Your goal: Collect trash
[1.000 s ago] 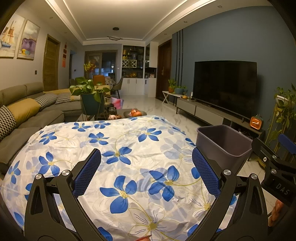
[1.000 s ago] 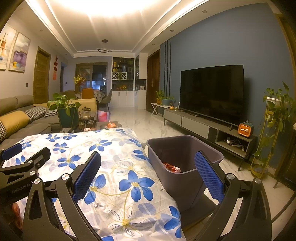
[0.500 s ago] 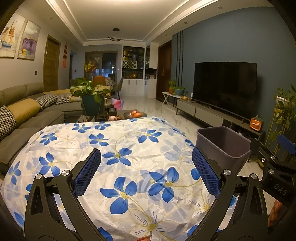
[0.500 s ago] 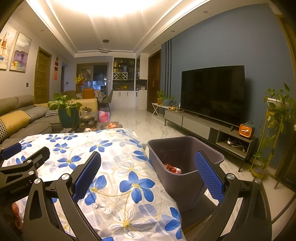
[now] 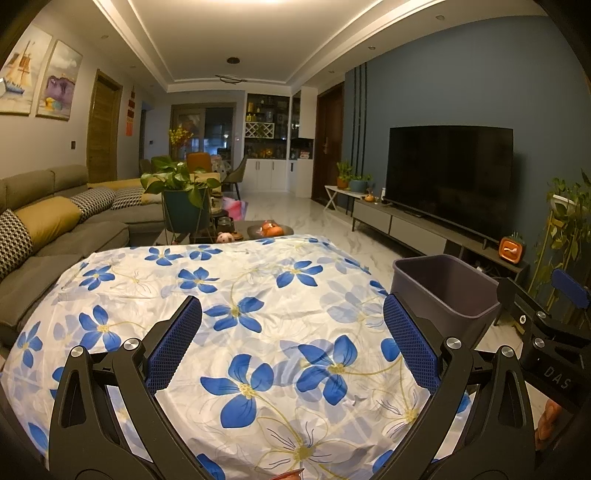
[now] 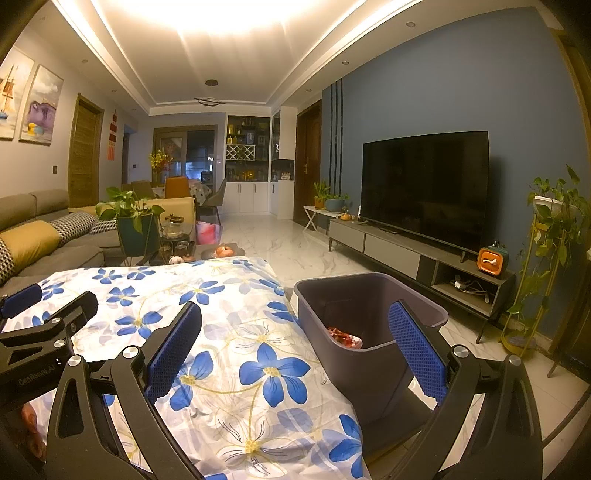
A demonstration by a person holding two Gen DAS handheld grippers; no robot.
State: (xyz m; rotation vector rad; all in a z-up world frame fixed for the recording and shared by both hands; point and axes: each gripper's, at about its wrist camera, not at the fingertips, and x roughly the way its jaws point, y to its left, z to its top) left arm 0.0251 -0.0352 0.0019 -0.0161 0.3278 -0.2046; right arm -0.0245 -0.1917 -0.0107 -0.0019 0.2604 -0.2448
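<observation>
A blue wall (image 6: 443, 81) backs the dark TV (image 6: 424, 184). Grey sofa (image 5: 55, 229) left; marble floor (image 6: 288, 243), lit ceiling (image 6: 229, 22)

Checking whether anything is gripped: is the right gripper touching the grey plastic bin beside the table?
Apart. The right wrist view shows the right gripper open and empty, raised over the flowered tablecloth; the grey plastic bin stands farther ahead.

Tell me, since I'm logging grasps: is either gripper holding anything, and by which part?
Nothing is held: the left gripper and right gripper are both open and empty.
</observation>
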